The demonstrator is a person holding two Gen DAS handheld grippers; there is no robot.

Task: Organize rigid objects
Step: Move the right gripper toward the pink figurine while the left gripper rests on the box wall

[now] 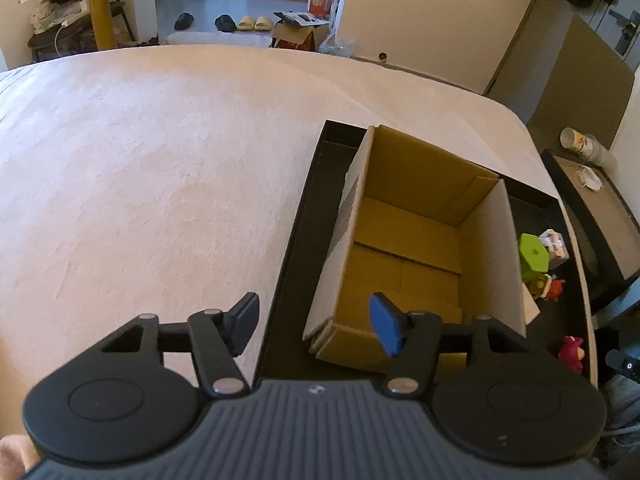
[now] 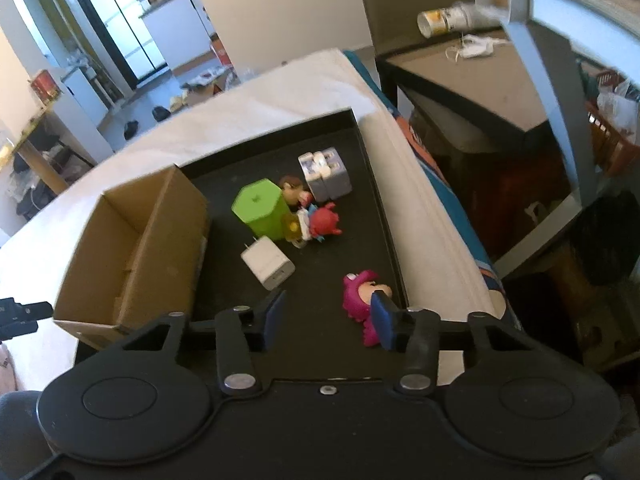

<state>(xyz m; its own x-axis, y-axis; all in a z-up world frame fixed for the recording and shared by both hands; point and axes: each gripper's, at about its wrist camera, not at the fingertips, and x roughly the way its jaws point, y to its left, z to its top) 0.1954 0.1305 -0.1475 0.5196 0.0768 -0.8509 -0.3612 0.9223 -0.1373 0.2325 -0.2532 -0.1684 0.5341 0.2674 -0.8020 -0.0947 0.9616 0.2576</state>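
The cardboard box (image 1: 420,240) stood empty in the black tray (image 2: 384,216) on the bed, so nothing was sorted yet. The green hexagonal block (image 2: 262,210), white charger (image 2: 269,267), figurines and pink toy (image 2: 362,300) all lay loose beside it. Both the left gripper (image 1: 316,326) and right gripper (image 2: 328,316) had jaws apart, holding nothing

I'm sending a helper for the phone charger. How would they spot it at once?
Find the black tray beside the open cardboard box. The charger lies near the box's corner, before the green hexagonal block: the only plain white cube, metal prongs out.
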